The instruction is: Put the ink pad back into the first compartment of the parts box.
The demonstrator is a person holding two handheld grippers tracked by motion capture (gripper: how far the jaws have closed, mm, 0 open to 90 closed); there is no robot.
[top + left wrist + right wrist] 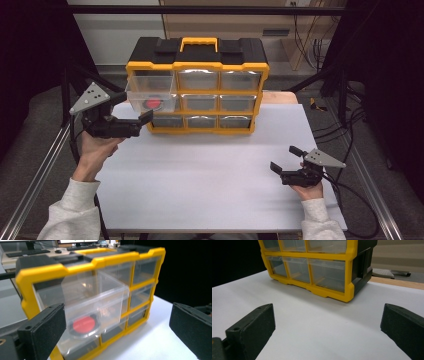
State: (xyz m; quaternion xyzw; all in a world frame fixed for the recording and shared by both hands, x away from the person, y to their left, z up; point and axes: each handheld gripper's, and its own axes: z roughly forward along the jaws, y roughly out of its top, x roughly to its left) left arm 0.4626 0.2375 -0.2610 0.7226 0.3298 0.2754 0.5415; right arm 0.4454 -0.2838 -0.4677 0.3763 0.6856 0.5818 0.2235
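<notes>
A yellow and black organiser (197,65) with clear drawers stands at the back middle of the white table (210,185). Its upper left drawer (150,92) is pulled out, and a red disc (153,103) in a clear round case lies inside it. My left gripper (132,106) is open right at that drawer's front, held by a hand at the table's left edge. In the left gripper view the drawer (100,302) and red disc (83,323) lie just beyond the left gripper (116,315), one jaw near the drawer's corner. My right gripper (285,159) is open near the front right, empty, also seen as the right gripper (327,315).
The other drawers (220,102) are pushed in and look empty. The organiser's yellow base (329,293) lies well ahead of the right jaws across bare white table. Metal frame rails (40,175) run along both table sides, and cables (360,200) trail at the right.
</notes>
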